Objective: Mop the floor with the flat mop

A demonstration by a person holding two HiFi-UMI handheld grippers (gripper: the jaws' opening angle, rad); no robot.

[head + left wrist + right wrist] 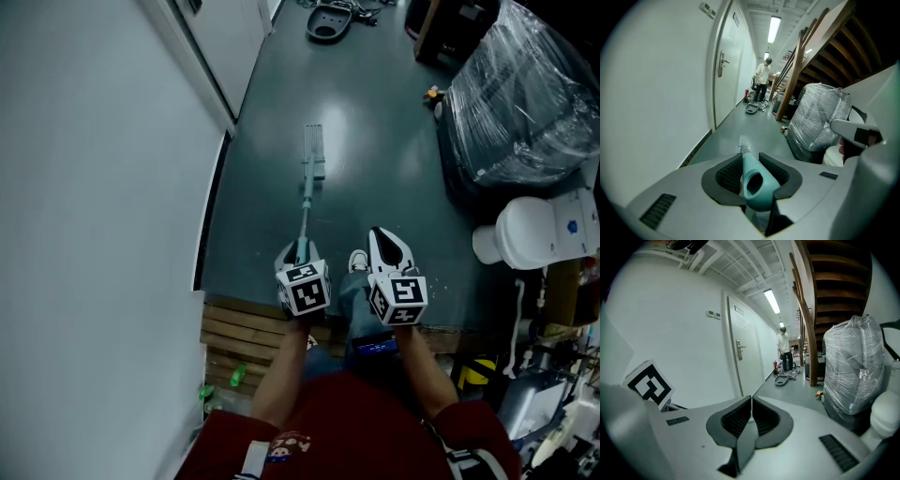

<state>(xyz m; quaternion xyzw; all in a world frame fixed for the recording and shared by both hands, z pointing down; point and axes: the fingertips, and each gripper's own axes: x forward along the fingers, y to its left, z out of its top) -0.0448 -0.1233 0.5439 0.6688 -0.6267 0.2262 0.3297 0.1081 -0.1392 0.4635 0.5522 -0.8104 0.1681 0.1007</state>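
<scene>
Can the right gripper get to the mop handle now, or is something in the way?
Probably yes. The right gripper hangs close beside the left gripper, which is shut on the mop handle, and nothing stands between them. Its jaws are together, so it must open first.

On floor [375, 122] ahead lies flat mop [313, 155], handle running back between jaws of left gripper [299, 251]; right gripper [382, 239] just beside; wall [94, 187] left, wrapped load [525, 94] right, slatted boards [239, 342] nearest.
</scene>
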